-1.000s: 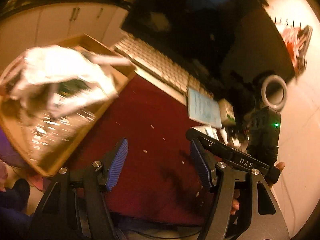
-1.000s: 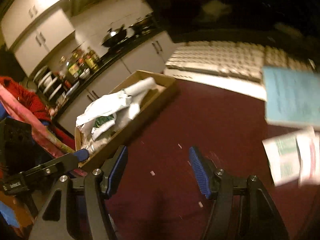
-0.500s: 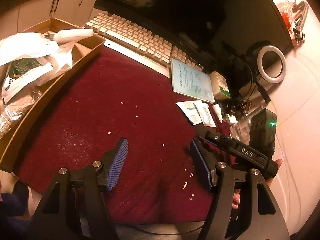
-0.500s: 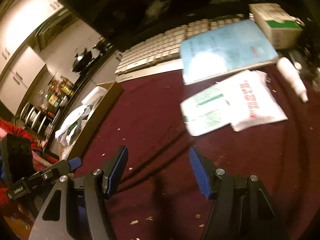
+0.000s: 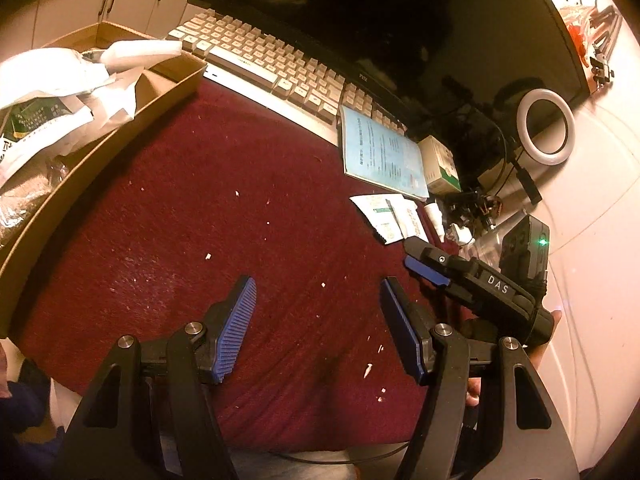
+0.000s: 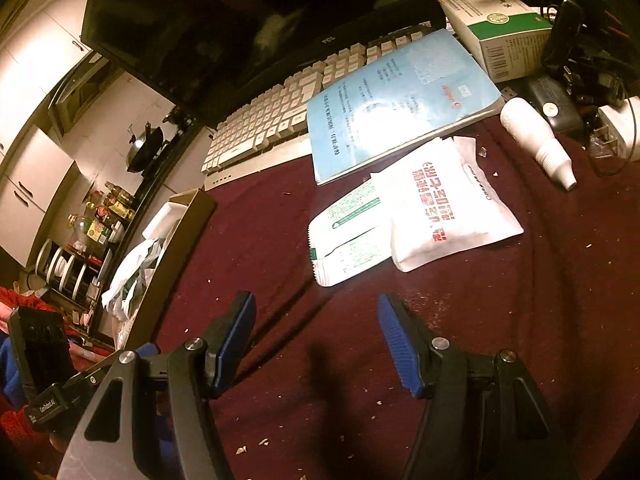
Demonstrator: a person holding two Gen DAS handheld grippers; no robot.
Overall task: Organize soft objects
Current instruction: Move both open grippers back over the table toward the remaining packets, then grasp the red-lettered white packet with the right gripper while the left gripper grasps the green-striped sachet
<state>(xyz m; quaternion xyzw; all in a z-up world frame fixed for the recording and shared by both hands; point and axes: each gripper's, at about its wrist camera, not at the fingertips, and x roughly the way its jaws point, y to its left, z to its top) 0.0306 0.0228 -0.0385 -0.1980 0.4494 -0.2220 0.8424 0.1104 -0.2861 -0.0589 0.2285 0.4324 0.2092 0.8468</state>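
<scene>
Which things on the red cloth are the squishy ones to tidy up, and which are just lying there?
For the job:
- white packet with red writing
- green-printed packet partly under it
- cardboard box, already holding white bags
- right tool, open and empty

Just lying about:
- keyboard
- blue booklet
- green and white carton
- small white bottle
- ring light

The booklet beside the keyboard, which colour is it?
Light blue booklet; the right wrist view shows it best.
</scene>
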